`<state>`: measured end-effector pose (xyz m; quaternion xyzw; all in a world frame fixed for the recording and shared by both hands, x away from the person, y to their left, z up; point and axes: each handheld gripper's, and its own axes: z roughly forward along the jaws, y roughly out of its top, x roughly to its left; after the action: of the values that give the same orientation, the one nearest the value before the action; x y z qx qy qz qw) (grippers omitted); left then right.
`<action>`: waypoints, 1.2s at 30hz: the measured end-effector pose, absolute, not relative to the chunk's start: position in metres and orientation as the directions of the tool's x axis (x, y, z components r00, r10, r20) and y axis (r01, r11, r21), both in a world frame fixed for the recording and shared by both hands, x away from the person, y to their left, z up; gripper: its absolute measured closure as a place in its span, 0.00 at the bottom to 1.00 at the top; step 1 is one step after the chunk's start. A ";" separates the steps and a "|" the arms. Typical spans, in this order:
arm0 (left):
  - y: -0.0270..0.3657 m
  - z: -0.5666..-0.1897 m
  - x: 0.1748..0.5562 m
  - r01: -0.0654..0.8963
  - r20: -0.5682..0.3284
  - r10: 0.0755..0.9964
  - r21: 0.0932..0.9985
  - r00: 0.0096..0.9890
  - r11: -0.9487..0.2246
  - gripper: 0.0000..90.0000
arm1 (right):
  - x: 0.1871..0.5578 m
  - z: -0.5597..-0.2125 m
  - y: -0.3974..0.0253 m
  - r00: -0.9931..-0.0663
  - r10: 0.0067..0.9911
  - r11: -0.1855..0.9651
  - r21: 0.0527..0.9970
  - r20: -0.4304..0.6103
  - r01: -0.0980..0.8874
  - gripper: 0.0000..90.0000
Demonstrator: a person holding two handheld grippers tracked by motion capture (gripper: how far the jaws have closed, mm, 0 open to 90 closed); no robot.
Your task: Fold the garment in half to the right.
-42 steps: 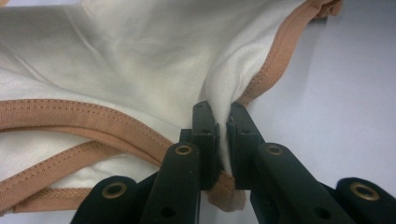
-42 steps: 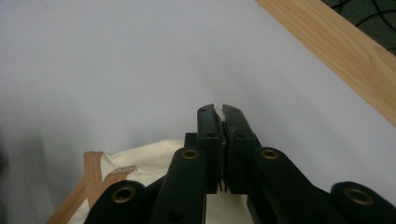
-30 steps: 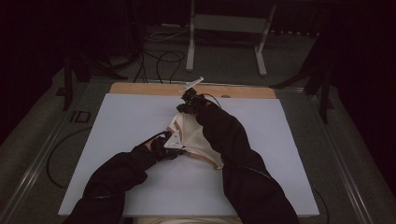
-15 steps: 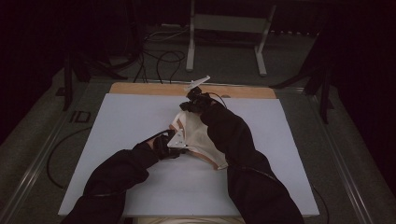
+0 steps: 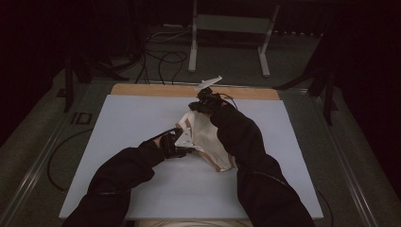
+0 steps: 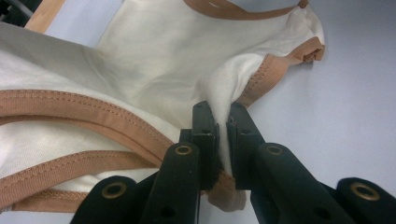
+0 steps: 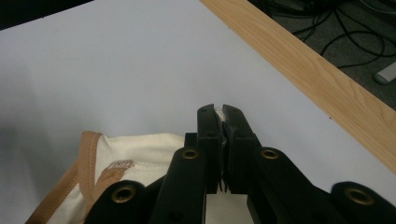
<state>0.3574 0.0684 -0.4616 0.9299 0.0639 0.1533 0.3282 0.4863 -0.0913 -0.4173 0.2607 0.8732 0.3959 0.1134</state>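
high view: a cream garment (image 5: 205, 139) with tan trim is held up off the white tabletop (image 5: 118, 127), mid-tabletop, between the left gripper (image 5: 182, 145) near its lower edge and the right gripper (image 5: 201, 105) at its far top corner. left gripper view: fingers (image 6: 205, 126) are pinched on a fold of cream cloth (image 6: 154, 65) beside the tan binding (image 6: 70, 105); slip is judged likely if pulled hard, since little cloth is caught. right gripper view: fingers (image 7: 208, 126) are pressed on a thin sliver of cloth; the grip looks marginal, and a drop could follow. wooden edge (image 7: 317, 79) is seen beyond.
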 end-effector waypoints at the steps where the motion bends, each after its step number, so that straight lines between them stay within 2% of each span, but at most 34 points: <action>1: 0.068 -0.461 0.357 0.012 0.245 0.211 0.627 0.946 -0.779 0.94 | 0.486 -0.417 -0.093 -0.839 0.544 0.552 0.750 0.007 0.364 0.97; 36: 0.023 -0.462 0.360 -0.022 0.229 0.143 0.596 0.963 -0.803 0.94 | 0.475 -0.422 -0.155 -0.796 0.604 0.496 0.769 0.028 0.404 0.97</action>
<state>0.3603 0.0234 -0.4621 0.9401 0.0321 0.1325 0.3126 0.4748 -0.1547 -0.4222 0.2945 0.8560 0.4066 0.1233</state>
